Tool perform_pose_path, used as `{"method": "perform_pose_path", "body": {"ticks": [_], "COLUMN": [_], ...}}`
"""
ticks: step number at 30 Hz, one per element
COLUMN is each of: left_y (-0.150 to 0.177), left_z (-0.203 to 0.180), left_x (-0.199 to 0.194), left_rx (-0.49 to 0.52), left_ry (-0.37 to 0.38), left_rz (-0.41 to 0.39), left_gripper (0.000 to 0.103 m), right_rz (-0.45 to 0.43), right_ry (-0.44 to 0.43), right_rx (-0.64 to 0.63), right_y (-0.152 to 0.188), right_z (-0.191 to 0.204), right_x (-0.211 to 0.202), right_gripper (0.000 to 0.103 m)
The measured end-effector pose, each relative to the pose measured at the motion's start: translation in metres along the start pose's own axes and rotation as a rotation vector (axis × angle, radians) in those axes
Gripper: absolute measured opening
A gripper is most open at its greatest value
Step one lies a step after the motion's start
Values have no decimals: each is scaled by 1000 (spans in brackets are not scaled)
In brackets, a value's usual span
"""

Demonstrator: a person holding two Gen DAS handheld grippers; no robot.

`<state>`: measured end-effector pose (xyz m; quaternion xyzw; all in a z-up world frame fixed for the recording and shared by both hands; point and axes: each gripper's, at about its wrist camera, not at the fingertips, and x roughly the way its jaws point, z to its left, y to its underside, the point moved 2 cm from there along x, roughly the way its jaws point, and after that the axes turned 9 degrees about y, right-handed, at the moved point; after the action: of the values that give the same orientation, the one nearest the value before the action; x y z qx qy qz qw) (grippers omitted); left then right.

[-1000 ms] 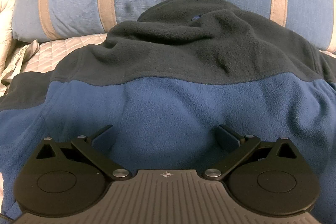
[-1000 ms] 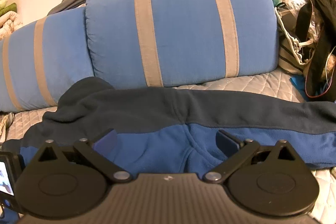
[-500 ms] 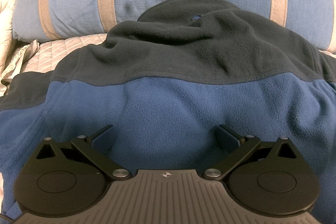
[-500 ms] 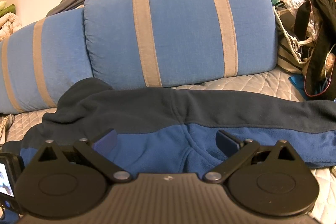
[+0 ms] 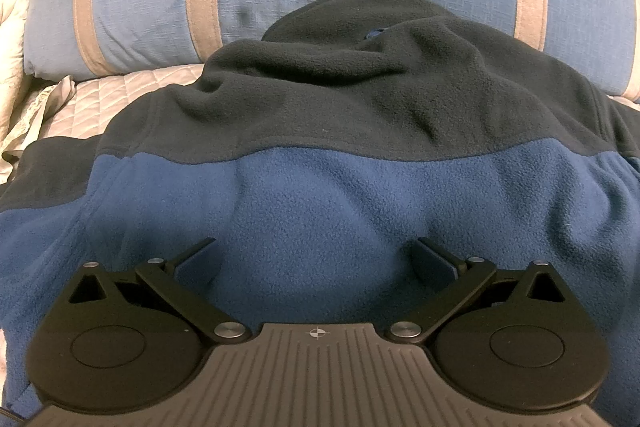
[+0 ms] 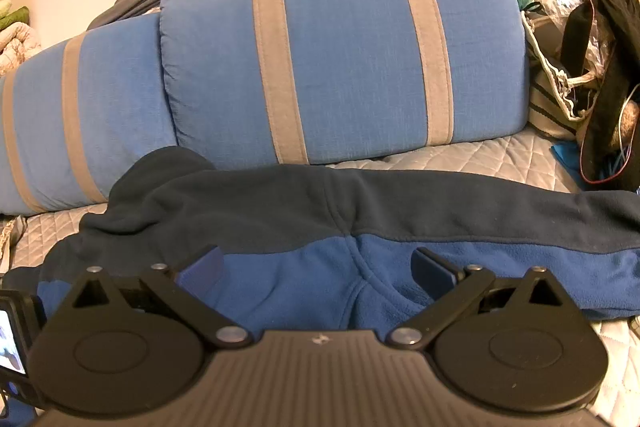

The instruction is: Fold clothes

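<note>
**Fleece spread on bed, both grippers open**

Lies flat across the quilt (image 6: pixel 480 159): blue and navy fleece (image 5: pixel 320 203), collar against striped pillows (image 6: pixel 340 47). Left gripper (image 5: pixel 316 259) spread wide, empty, over the blue panel. Right gripper (image 6: pixel 316 267) likewise released, above the armpit seam.

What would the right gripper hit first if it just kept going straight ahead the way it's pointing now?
Probably the fleece jacket, around its sleeve seam just beyond the open right gripper. If it passes above the fleece, the blue striped pillow comes next; depth is unclear.
</note>
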<state>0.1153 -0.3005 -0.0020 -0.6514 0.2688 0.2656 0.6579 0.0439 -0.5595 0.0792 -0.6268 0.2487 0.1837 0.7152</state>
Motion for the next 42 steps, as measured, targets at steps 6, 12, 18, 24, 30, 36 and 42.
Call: {"method": "perform_pose_path", "body": {"ticks": [6, 12, 18, 24, 30, 36, 42], "left_y": [0, 0, 0, 0, 0, 0, 0], "left_z": [0, 0, 0, 0, 0, 1, 1], "left_x": [0, 0, 0, 0, 0, 0, 1], "left_rx": [0, 0, 1, 1, 1, 2, 2], "left_ry": [0, 0, 1, 1, 1, 2, 3], "left_rz": [0, 0, 0, 0, 0, -1, -1], "left_gripper": [103, 103, 103, 103, 103, 103, 103], "right_rz": [-1, -3, -3, -5, -5, -5, 1], "right_ry": [-2, -4, -7, -8, -6, -2, 0], "right_rx": [-2, -2, -4, -5, -4, -15, -16], "right_y": [0, 0, 1, 1, 1, 2, 2], "right_z": [0, 1, 1, 2, 3, 5, 4], "right_x": [0, 0, 0, 0, 0, 0, 1], "right_gripper": [103, 103, 103, 103, 103, 103, 103]}}
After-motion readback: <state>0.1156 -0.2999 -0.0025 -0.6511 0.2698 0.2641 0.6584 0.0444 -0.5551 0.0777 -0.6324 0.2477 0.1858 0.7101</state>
